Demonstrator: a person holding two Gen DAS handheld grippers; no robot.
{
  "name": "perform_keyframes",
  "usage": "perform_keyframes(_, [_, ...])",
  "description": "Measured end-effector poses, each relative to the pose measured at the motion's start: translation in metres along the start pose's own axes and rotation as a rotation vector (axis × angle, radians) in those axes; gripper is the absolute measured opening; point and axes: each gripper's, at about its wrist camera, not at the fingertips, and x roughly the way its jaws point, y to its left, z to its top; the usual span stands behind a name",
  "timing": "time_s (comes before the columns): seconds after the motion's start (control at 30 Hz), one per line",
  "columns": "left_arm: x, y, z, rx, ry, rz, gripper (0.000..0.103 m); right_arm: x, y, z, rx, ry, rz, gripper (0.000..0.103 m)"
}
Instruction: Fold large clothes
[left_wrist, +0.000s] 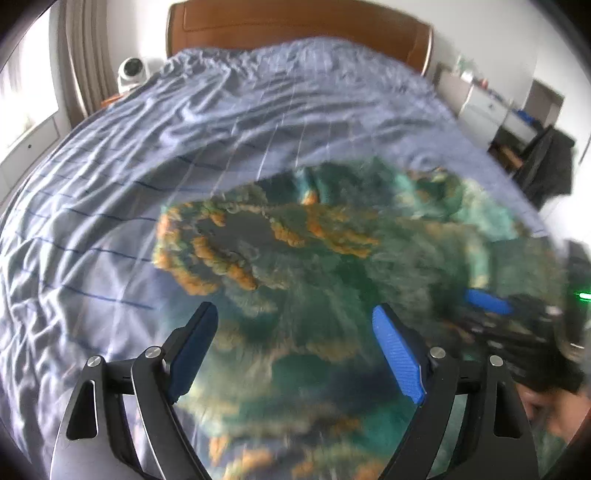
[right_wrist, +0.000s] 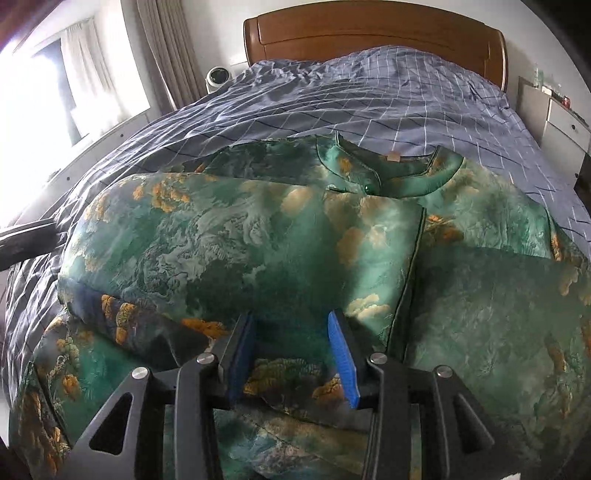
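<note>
Your biggest risk is the fold on the left side of the garment (right_wrist: 236, 236) sliding open: the cloth looks glossy and slippery, and the turned-over panel sits puffed rather than pressed flat, so any snag from a finger as you move could drag it off line. Your right tool (right_wrist: 291, 354) hangs low over the near part of the cloth with its fingers apart and nothing between them; if you close here you would likely pinch several layers at once and pull the stack askew. Your left tool (left_wrist: 295, 350) is also apart and empty, above the fabric, and that view is blurred, so judging its height over the cloth is unsafe.

The garment is a large green robe-like piece printed with mountains and orange-gold trees, with a piped stand collar (right_wrist: 388, 173) pointing toward the headboard (right_wrist: 373, 37). It lies on the checked blue bedcover (right_wrist: 369, 107), filling the near half of the bed, closer to the foot edge than to the headboard.
</note>
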Motion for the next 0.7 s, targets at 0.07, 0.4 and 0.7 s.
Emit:
perform_keyframes(0.07, [0.029,-0.002,-0.008,0.023,0.043,0.043,0.087,0.002,-0.001,-0.001,0.000,-0.006,-0.001,0.041])
perform_keyframes(0.4, [0.035,-0.005,-0.018,0.065,0.035,0.072,0.092,0.008,-0.002,-0.001,0.012,-0.018,0.011,0.041])
perform_keyframes(0.7, [-0.003,-0.017,0.043,-0.030,-0.067,0.012,0.093,0.010,0.001,-0.003,0.008,-0.027,0.003,0.041])
